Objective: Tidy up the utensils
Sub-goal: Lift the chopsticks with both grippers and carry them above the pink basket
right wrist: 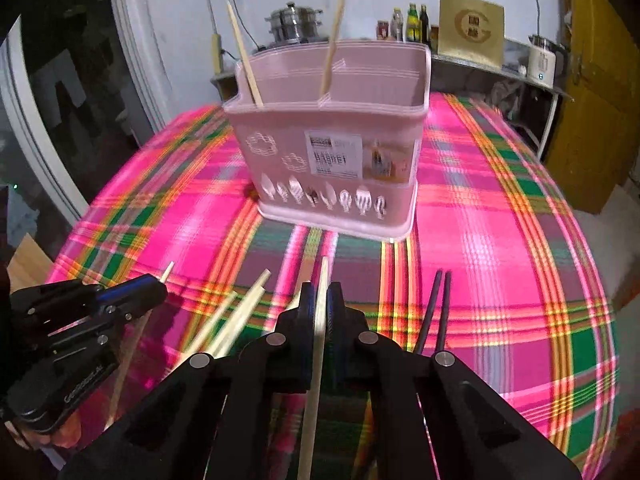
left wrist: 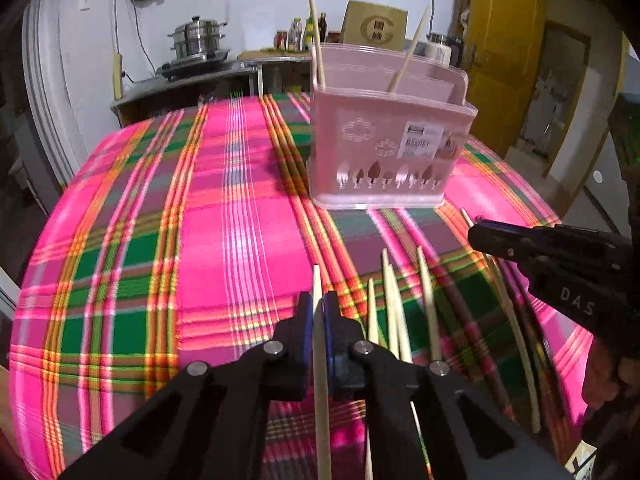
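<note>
Left gripper [left wrist: 318, 308] clamped tight on one pale chopstick [left wrist: 320, 360]; the stick runs lengthwise through the jaws, tip poking out ahead, tail running back under the camera. Right gripper [right wrist: 320, 308] same story: shut on its own pale chopstick [right wrist: 316, 360], also lengthwise between the pads.

The two grippers sit side by side over the near edge of the worktop [left wrist: 224, 220], which has a pink plaid cloth on it. From my left camera the right gripper shows at the right edge; from my right camera the left one shows low at the left edge.

Pink utensil basket [left wrist: 384, 144] stands upright past both grippers, near the middle of the worktop, well apart from the fingertips. Two chopsticks [right wrist: 244, 52] already stand tilted in it, in separate compartments.

Loose pale chopsticks [left wrist: 394, 312] lie on the cloth between the grippers. A black pair [right wrist: 436, 312] lies just right of my right gripper.
</note>
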{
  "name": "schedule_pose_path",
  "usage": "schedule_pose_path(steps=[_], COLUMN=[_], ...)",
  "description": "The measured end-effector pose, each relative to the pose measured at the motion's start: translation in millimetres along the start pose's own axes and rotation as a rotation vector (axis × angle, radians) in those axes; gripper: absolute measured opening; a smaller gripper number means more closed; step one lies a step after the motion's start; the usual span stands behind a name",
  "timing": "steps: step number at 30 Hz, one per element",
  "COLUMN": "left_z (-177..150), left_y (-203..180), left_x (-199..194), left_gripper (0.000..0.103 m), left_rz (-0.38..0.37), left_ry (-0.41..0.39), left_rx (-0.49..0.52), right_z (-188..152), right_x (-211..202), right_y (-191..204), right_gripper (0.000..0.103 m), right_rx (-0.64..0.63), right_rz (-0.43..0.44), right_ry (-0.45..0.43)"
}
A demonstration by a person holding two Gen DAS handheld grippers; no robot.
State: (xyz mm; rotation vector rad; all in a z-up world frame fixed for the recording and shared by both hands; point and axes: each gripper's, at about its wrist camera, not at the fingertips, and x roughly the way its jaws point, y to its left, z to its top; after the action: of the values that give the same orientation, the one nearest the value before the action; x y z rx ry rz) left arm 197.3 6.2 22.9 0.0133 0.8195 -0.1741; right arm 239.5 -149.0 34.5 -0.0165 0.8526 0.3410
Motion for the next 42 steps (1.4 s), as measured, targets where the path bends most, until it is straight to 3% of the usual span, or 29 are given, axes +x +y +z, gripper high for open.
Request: schedule_pose_path(steps=[10,16,42], left_z=[20,31,51], left_y=[4,10,0], left_x=[-53,-72,-115], left_gripper=[0.006,0.006,0.006], left_rz=[-0.033,-0.099,-0.102], left_ry=[-0.119,-0.171,-0.240], left_rx=[-0.006,-0.040,-0.001], right_z=[17,20,27], right_x=[-58,-78,-124], right_y=[12,15,9], right_gripper=[0.006,0.006,0.006], right_rx=[-0.029,-0.036,-0.051], right_rz=[0.034,0.048,0.066], right_ry=[-0.140,-0.186,-0.285])
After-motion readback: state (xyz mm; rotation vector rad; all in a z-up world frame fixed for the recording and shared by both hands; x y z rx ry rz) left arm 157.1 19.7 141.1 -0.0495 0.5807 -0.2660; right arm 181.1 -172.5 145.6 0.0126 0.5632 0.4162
